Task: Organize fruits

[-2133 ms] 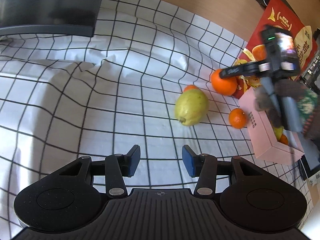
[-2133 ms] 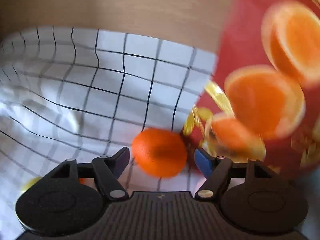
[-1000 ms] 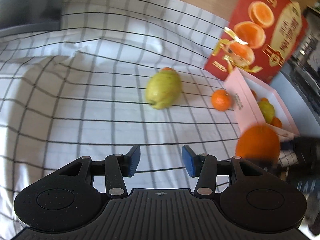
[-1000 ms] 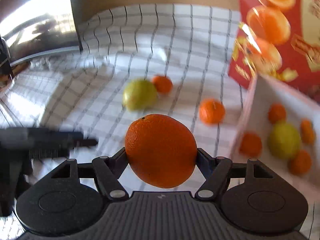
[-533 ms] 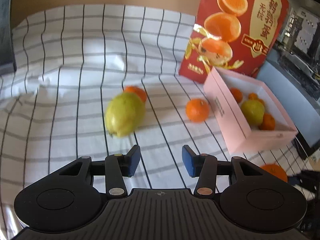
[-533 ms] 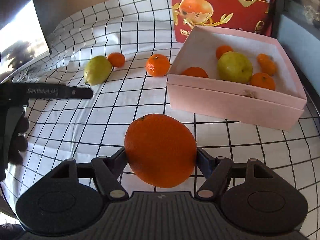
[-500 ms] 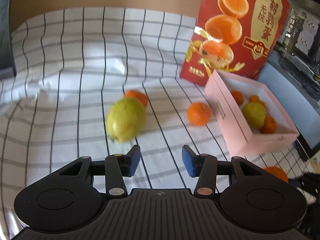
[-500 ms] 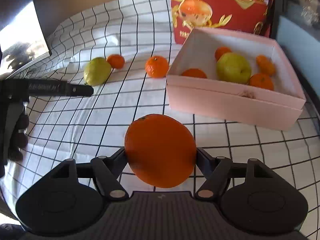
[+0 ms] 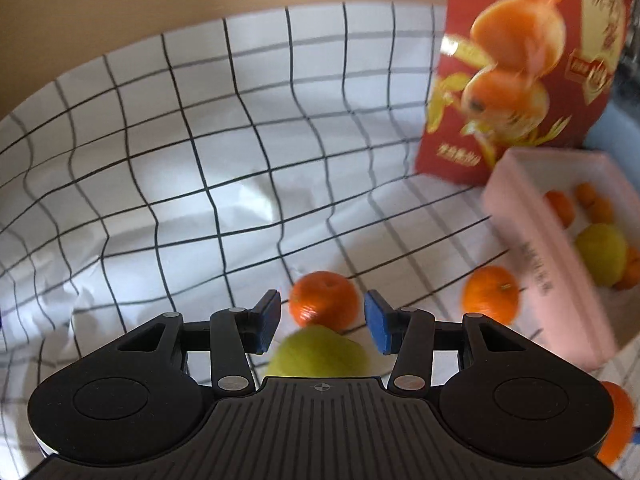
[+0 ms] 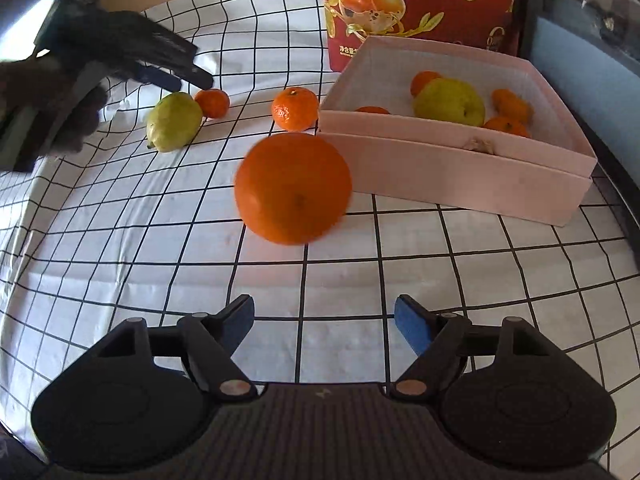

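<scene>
While the right gripper [image 10: 324,320] stands with its jaws apart, having just been opening, nothing lies between its fingers [image 10: 408,322]. A large orange [image 10: 293,188] sits on the checked cloth [image 10: 120,240] well ahead of the fingertips, clear of both, just beside the near wall of the pink box [image 10: 460,168]. That box holds a green fruit and several small oranges. The left gripper [image 9: 322,318] is also open and grips nothing; a small orange [image 9: 324,300] lies just beyond its tips, in line with the gap, and a pear [image 9: 318,352] lies under the fingers, touching neither. Another small orange [image 9: 490,296] rests beside the box's outer wall.
</scene>
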Tool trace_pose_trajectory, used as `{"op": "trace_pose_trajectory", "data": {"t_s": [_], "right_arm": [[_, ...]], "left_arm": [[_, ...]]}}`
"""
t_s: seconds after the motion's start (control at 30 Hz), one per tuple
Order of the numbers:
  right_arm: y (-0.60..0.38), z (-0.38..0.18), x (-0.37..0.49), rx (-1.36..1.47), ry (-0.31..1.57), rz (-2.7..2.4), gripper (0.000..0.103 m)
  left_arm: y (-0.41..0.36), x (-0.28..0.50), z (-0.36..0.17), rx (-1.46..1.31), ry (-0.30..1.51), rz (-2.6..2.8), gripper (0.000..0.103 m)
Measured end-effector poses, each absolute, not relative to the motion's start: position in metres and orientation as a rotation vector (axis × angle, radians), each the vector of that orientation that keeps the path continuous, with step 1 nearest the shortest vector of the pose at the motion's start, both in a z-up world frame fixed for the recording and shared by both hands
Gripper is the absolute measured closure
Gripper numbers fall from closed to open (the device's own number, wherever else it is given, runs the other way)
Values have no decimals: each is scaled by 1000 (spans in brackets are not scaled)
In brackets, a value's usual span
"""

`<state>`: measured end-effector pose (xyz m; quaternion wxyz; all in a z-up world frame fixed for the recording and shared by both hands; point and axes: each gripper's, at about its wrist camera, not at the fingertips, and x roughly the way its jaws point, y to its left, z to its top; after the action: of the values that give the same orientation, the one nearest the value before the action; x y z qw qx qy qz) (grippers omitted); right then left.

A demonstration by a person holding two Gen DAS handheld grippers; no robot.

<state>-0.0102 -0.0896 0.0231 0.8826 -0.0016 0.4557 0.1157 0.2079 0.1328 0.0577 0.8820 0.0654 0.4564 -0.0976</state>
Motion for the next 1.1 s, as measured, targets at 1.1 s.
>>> {"op": "trace_pose_trajectory", "data": {"t_s": [1.1], "right_arm": [[-75, 8, -24, -70, 869, 197, 0]], "left_arm": [[111, 126, 77, 51, 842, -437, 53]]}}
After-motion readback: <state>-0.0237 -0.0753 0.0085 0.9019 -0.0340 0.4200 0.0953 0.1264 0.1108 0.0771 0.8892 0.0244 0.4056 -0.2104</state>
